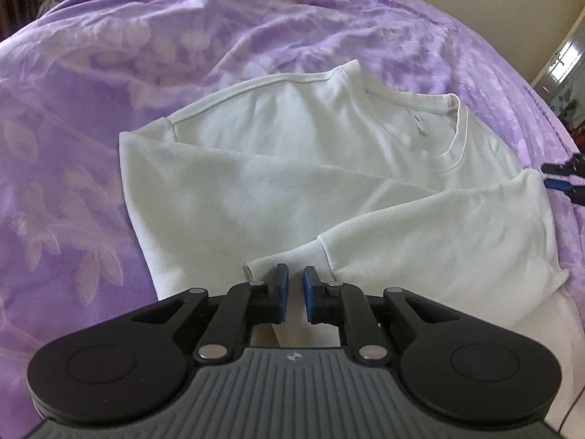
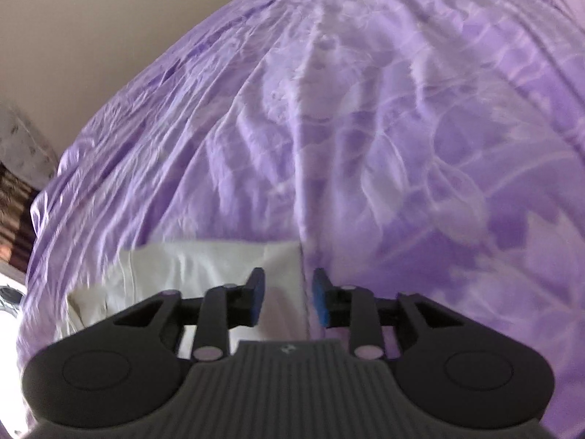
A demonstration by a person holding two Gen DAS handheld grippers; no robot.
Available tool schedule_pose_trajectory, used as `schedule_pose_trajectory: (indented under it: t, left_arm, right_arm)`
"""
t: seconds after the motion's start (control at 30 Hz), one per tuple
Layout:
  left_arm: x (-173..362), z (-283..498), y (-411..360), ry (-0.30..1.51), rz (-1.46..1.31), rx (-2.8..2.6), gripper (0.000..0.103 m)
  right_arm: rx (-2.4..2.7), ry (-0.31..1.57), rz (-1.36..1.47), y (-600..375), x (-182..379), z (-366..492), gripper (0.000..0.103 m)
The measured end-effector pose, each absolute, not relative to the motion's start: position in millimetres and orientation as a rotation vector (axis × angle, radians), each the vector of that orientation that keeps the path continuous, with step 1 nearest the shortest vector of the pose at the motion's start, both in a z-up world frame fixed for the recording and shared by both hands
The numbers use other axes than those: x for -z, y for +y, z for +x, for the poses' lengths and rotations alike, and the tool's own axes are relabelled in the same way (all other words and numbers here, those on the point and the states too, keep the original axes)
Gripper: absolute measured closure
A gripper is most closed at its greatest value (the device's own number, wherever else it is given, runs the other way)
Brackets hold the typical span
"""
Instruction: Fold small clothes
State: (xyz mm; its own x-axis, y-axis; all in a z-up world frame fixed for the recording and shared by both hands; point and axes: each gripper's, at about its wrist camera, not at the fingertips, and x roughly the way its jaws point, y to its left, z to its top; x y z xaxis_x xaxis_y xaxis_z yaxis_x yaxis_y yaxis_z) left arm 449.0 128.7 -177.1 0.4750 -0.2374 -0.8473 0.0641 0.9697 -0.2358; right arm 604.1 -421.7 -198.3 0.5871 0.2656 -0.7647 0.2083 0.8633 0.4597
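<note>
A white sweatshirt [image 1: 292, 168] lies flat on a purple bedspread [image 1: 109, 73], neck hole to the upper right, both sleeves folded across the body. My left gripper [image 1: 296, 292] hovers at the near edge, just behind a sleeve cuff [image 1: 256, 269]. Its blue pads stand a narrow gap apart and grip nothing. My right gripper [image 2: 289, 292] is open over the right edge of the white cloth [image 2: 190, 267], with nothing pinched between its pads. The right gripper's tips [image 1: 552, 176] also show at the right edge of the left wrist view, beside the folded sleeve.
The purple leaf-patterned bedspread [image 2: 365, 109] stretches wide beyond the garment, wrinkled in places. A beige wall [image 2: 91, 18] rises behind the bed. Dark furniture shows at the far left, and room clutter [image 1: 570, 73] past the bed's right edge.
</note>
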Motion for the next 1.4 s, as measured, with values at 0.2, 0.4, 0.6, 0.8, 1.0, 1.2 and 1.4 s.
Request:
schedule_pose_trajectory:
  t: [0.2,0.4,0.6,0.8,1.0,1.2,1.4]
  left_arm:
    - [180,452,131,1.076,-0.198,0.194,0.088]
    - [183,450,134,1.070,-0.209,0.206,0.088]
    - [189,455,131,1.097,-0.186,0.185,0.093]
    - [189,453,133,1.087,-0.189,0.190,0.093]
    - [188,452,131,1.083,-0.180,0.182,0.093]
    - [188,453,131,1.077,-0.178,0.187,0.093]
    - [187,452,131,1.077,-0.179,0.179,0.093]
  right_arm:
    - [0.008,1.025,0.474,-406,206,637,0.073]
    - [0.068,1.051,0.250,-382,195,647,0.103]
    - [0.056,0.978,-0.067,-352,182,655,0.103]
    - [0.136,0.975,-0.069,-385,181,644,0.103]
    - [-0.128,0.981,0.132,-387,166,601,0.100]
    - [-0.073,1.109,0.069,-375,224,601,0.103]
    - [-0.027,1.071,0.168,-409,204,580,0.098]
